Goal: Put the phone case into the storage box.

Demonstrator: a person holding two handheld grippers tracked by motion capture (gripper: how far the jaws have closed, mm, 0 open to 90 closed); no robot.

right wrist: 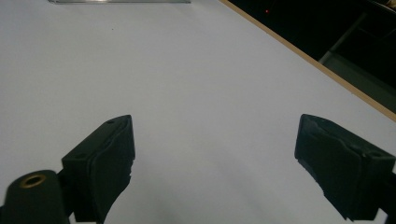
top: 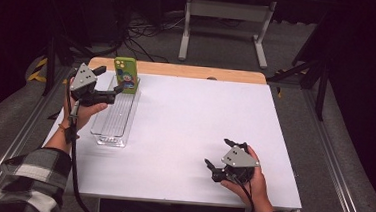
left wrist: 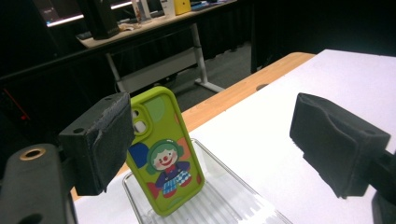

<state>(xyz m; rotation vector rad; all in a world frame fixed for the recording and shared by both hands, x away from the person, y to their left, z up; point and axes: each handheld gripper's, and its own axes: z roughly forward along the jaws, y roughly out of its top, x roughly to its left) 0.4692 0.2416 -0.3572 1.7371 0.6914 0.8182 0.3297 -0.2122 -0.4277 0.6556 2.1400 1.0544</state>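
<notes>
A: Spotted the green phone (top: 126,74) standing upright at the far end of the clear tray (top: 105,130), far left on the white table (top: 200,117). Seemed tipped back a touch.

B: Noted the left gripper (top: 111,79) just beside it, spread wide with nothing clamped. Caught the phone past the left-hand jaw in the left gripper view, with the pads off the case as far as could be told.

A: And found the right gripper (top: 218,152) resting near right, well apart from the tray. Gaped wide too, with bare table in the gap.

B: Worried about that phone, though. Looked tall on a narrow bottom edge — could have toppled forward into the tray or back over the far rim from one brush of a jaw.

A: Agreed. Feared a sideways swing of the left gripper most, given that pad so close to the case edge.

B: Also judged the tray light and slick on the sheet — might have slid under any nudge and taken the phone down with it.
</notes>
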